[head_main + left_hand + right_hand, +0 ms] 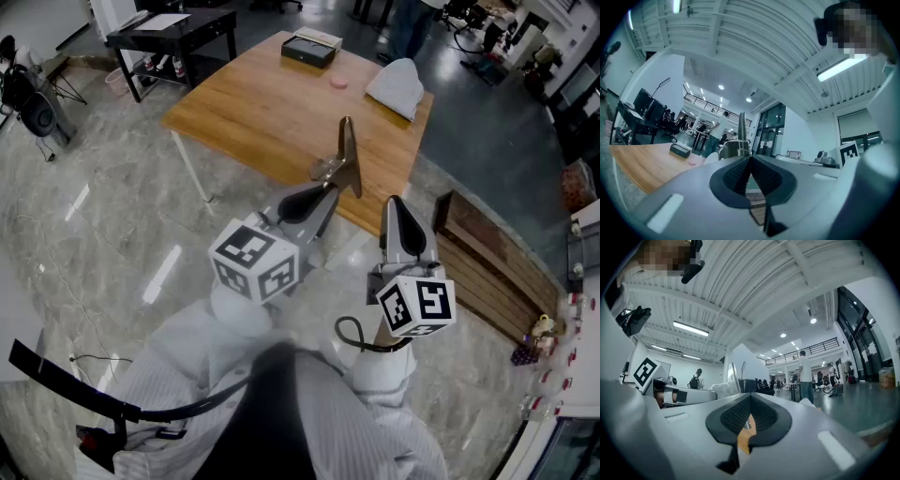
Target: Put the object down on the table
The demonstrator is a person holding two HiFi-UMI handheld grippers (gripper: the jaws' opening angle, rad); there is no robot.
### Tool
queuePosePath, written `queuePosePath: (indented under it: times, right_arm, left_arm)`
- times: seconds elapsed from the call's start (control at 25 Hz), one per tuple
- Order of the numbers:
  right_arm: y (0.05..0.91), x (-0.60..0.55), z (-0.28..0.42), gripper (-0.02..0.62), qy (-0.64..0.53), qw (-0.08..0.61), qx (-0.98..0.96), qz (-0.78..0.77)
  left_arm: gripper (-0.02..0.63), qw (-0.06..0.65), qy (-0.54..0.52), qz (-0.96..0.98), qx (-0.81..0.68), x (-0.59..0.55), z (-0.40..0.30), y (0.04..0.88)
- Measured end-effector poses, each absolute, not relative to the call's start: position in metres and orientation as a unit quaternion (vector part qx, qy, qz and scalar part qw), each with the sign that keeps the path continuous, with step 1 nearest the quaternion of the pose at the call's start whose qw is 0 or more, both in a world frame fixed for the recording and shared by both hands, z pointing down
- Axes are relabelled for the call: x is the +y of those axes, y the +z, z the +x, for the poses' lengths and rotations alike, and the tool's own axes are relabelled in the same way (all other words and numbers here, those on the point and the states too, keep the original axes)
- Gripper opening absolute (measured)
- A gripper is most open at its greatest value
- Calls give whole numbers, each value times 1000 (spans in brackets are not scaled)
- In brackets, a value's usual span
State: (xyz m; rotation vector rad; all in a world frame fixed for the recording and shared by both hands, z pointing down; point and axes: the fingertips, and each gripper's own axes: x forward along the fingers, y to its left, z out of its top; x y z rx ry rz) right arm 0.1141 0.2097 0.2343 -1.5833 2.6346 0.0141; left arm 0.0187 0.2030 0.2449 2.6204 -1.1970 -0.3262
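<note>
My left gripper (328, 186) is shut on a slim metal tool (348, 155) with a tapered blade. It holds the tool upright in the air over the near edge of the wooden table (272, 108). In the left gripper view the tool (741, 133) rises just beyond the closed jaws of the left gripper (749, 157). My right gripper (396, 208) hovers to the right of it, level with the table's near corner. Its jaws are shut with nothing between them, as the right gripper view shows at the right gripper (750, 398).
Toward the table's far side lie a black box (310, 49), a small pink item (338, 82) and a white bundle (397, 86). A black desk (173, 33) stands at the back left. A slatted wooden bench (487, 267) lies on the floor to the right.
</note>
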Motion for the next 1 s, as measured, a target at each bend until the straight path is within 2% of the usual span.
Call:
queuePosePath:
  times: [1.0]
  right_arm:
    - [250, 206, 117, 14, -10, 47, 869, -493]
  left_arm:
    - [9, 138, -117, 882, -435, 199, 13, 265]
